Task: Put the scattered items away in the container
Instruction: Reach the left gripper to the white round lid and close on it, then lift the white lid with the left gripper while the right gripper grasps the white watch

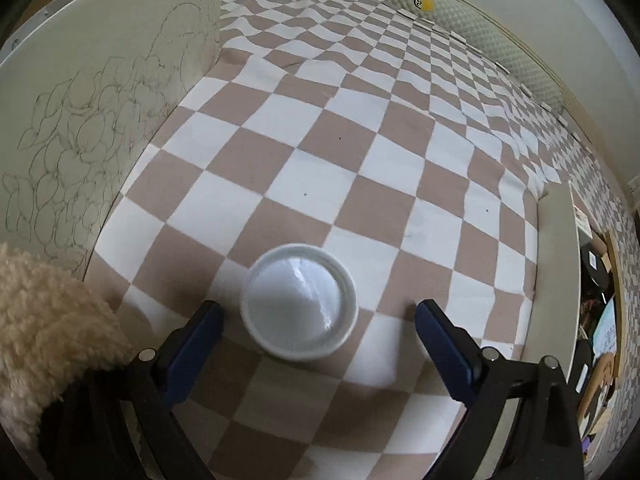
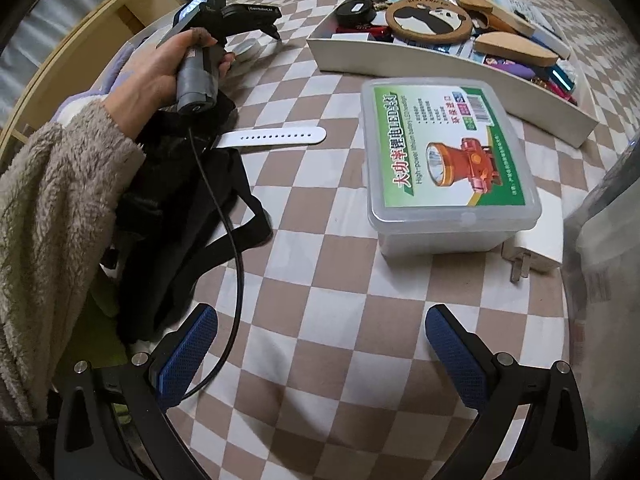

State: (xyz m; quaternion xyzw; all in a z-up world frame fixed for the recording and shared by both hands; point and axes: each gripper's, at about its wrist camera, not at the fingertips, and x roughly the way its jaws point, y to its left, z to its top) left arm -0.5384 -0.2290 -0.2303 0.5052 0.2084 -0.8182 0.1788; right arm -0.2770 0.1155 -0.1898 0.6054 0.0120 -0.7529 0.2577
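1. The left gripper [image 1: 318, 322] is wide open and holds nothing; the round white lid [image 1: 299, 302] lies on the bed between its fingers, closer to the left one.
2. The right gripper [image 2: 322, 336] is also wide open and empty, well short of the plastic box [image 2: 448, 160].
3. Only the right view shows the white tray [image 2: 440, 60], far right, and the watch strap [image 2: 276, 137].

left gripper [image 1: 318, 320]: two blue fingers spread wide, nothing between them is squeezed | right gripper [image 2: 320, 334]: blue fingers [image 2: 188, 354] wide apart too, holding nothing, pointing forward and down | left hand [image 2: 160, 68]: bare, wrapped around the left gripper's grey handle, fuzzy sleeve on the arm
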